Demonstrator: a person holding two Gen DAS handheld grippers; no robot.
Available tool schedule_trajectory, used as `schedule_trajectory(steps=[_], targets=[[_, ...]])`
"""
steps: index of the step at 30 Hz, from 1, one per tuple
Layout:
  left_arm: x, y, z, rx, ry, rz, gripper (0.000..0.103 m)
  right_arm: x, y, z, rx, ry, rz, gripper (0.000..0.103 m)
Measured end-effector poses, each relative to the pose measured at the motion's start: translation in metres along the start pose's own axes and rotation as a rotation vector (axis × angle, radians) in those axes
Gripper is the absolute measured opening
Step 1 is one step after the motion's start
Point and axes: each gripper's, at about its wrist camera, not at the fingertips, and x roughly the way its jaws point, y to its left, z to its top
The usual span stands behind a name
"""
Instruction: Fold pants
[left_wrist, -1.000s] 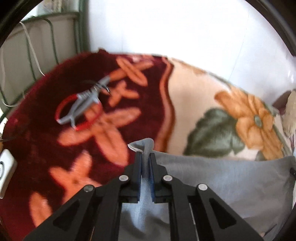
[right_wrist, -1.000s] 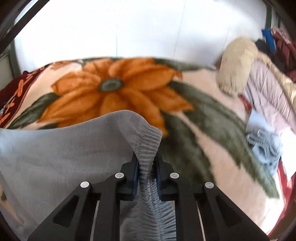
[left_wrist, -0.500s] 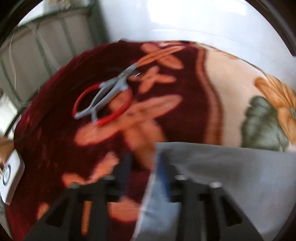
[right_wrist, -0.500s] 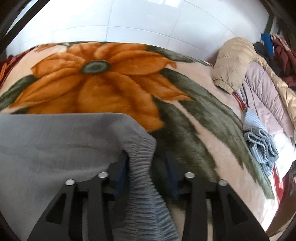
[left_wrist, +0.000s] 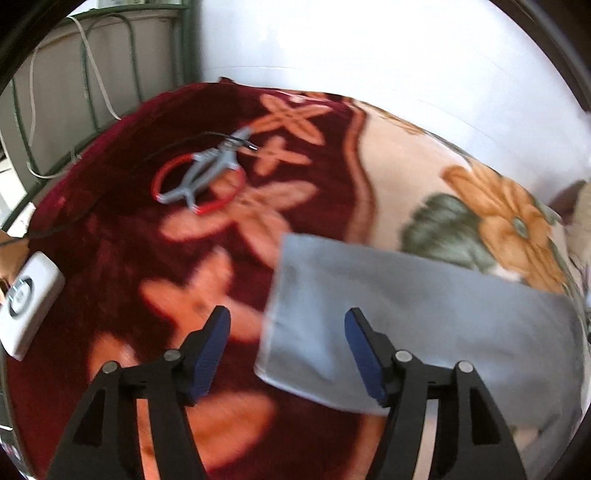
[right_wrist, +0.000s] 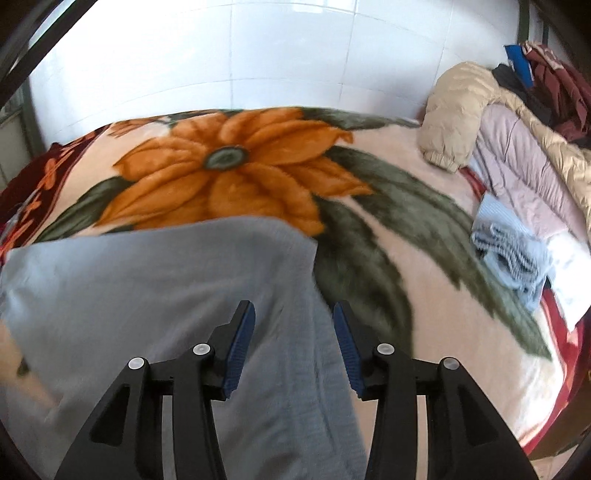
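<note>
The grey pants (left_wrist: 424, 314) lie flat on the flowered blanket (left_wrist: 184, 258). In the left wrist view their left edge lies between my fingers. My left gripper (left_wrist: 286, 332) is open and empty just above that edge. In the right wrist view the pants (right_wrist: 147, 295) fill the lower left, and their ribbed waistband (right_wrist: 317, 406) runs down between my fingers. My right gripper (right_wrist: 293, 332) is open and empty above the waistband.
A red and grey hand tool (left_wrist: 201, 177) with a black cable lies on the dark red part of the blanket. A white device (left_wrist: 26, 299) sits at the left edge. Jackets (right_wrist: 491, 140) and folded blue clothes (right_wrist: 513, 254) lie at the right. A white wall stands behind.
Both grippers have opened and let go of the pants. The pants have dropped flat onto the blanket, and both grippers have pulled back a little.
</note>
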Motion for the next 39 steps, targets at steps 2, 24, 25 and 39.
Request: schedule_trajectory(steps=[2, 24, 25, 39], targets=[[0.005, -0.009, -0.010, 0.020, 0.022, -0.021, 0.069, -0.005, 0.000, -0.012, 0.009, 0.021, 0.033, 0.045], [-0.075, -0.029, -0.063, 0.129, 0.035, 0.059, 0.074, -0.061, -0.057, -0.096, 0.217, 0.043, 0.074, 0.050], [-0.083, -0.035, -0.070, 0.131, 0.039, 0.044, 0.074, -0.065, -0.058, -0.103, 0.223, 0.056, 0.075, 0.050], [-0.128, -0.107, -0.175, 0.109, 0.151, -0.129, 0.076, -0.067, -0.079, -0.170, 0.381, 0.144, 0.162, 0.050]])
